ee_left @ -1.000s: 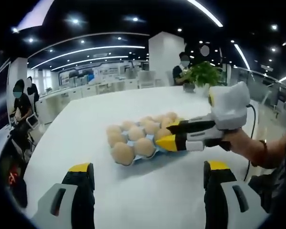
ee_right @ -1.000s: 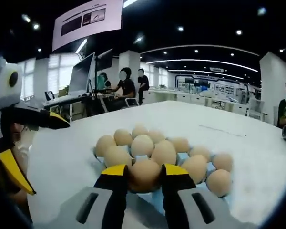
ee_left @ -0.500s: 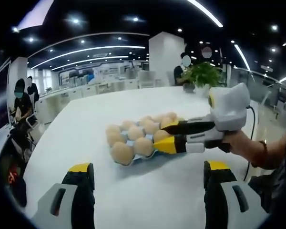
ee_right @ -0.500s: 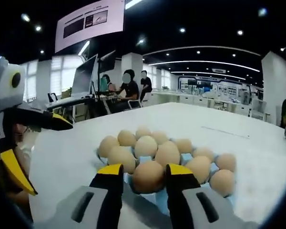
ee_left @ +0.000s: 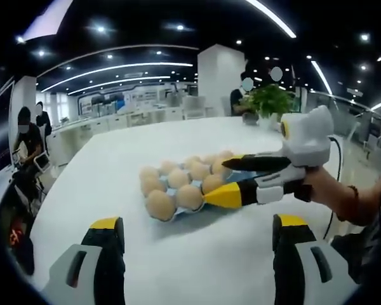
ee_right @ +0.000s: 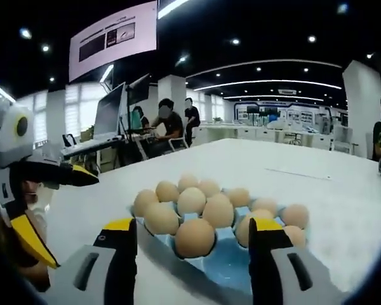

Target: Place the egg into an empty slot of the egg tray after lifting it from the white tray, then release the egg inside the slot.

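Note:
The blue egg tray [ee_right: 232,264] lies on the white table [ee_left: 114,165] with several tan eggs in it. In the right gripper view my right gripper [ee_right: 192,227] stands open, jaws wide apart. The nearest egg [ee_right: 195,237] sits free in a front slot between them, touching neither jaw. From the left gripper view the egg tray [ee_left: 197,208] is ahead and the right gripper [ee_left: 217,181] reaches in from the right, open over the tray's near side. My left gripper [ee_left: 198,254] is open and holds nothing, well short of the tray. The left gripper [ee_right: 66,219] also shows at the left of the right gripper view.
A potted plant [ee_left: 270,98] stands at the table's far end. People sit at desks [ee_right: 168,124] beyond the table. A hand and sleeve [ee_left: 343,197] hold the right gripper.
My right gripper has opened and let go of the egg, which now rests in the tray's front slot. The left gripper has stayed put.

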The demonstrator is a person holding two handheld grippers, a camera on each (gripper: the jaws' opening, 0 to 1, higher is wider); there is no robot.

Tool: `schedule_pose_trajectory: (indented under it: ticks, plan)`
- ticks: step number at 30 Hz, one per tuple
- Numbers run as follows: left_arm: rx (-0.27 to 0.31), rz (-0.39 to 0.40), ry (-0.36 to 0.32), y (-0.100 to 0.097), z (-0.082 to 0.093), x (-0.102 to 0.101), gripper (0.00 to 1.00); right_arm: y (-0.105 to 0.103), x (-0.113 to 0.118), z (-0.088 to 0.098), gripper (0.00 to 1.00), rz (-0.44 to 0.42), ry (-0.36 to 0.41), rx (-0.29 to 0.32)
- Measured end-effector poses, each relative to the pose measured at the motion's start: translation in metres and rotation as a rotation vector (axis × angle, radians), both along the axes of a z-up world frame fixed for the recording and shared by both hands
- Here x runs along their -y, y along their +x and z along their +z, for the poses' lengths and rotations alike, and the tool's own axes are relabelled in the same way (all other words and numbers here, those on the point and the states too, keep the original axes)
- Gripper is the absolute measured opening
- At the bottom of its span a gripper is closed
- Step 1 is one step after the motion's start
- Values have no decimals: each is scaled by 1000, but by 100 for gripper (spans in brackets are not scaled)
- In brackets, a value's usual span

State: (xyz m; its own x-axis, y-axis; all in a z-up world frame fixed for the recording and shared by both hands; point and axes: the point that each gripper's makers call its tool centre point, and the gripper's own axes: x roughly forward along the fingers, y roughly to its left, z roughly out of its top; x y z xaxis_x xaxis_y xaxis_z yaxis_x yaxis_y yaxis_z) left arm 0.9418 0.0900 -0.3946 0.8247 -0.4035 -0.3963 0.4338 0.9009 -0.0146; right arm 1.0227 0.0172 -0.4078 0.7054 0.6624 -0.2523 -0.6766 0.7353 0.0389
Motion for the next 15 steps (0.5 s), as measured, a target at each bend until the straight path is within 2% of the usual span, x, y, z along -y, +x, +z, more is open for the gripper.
schedule_pose_trajectory:
  ticks: [15]
  plan:
    - [9, -16, -16, 1, 4, 7, 100, 10, 30, 7, 81, -44, -22, 10]
